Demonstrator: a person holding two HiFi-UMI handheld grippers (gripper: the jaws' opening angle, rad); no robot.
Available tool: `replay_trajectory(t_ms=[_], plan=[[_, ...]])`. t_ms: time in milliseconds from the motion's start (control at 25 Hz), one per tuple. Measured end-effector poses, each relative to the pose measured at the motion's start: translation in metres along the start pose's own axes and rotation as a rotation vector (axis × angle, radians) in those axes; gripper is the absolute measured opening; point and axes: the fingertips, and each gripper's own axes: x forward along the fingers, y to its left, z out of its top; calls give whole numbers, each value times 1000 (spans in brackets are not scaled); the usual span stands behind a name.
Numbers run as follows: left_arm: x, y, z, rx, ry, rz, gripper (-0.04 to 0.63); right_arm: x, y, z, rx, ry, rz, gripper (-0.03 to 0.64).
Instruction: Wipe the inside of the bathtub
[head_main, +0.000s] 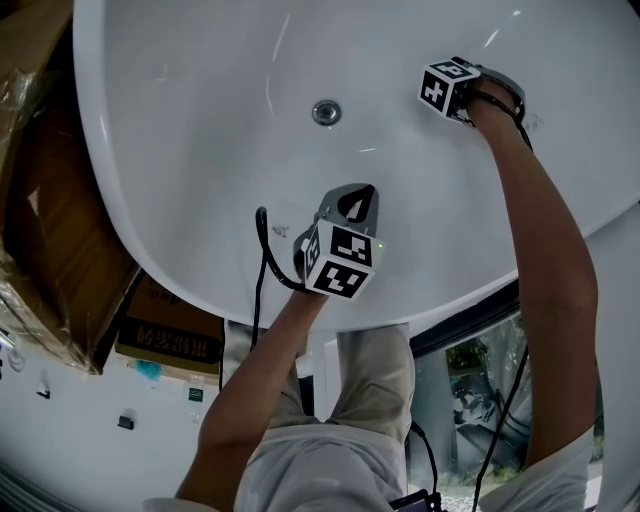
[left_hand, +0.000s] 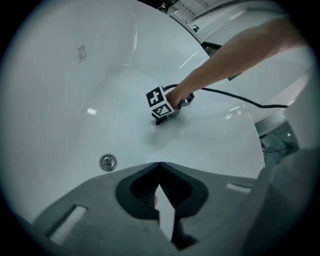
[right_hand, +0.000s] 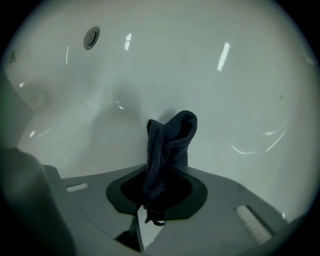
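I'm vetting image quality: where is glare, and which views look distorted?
Head view: thin bright streaks on the bathtub wall. Left gripper view: fisheye, black corners, soft glints above the drain. Right gripper view: same fisheye, streaks above the dark cloth.

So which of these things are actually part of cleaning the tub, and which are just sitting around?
Part of the job:
- bathtub
- dark cloth, pinched in the right gripper

Just there:
- left gripper, shut on nothing, over the tub
- drain
- cardboard boxes beside the tub
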Motion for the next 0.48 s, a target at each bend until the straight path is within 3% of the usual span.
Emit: replay_trajectory(t_ms=[480], plan=[[2,0,-4,-18,-13,3,-2,-4,65,28,-84,-21,63,67]])
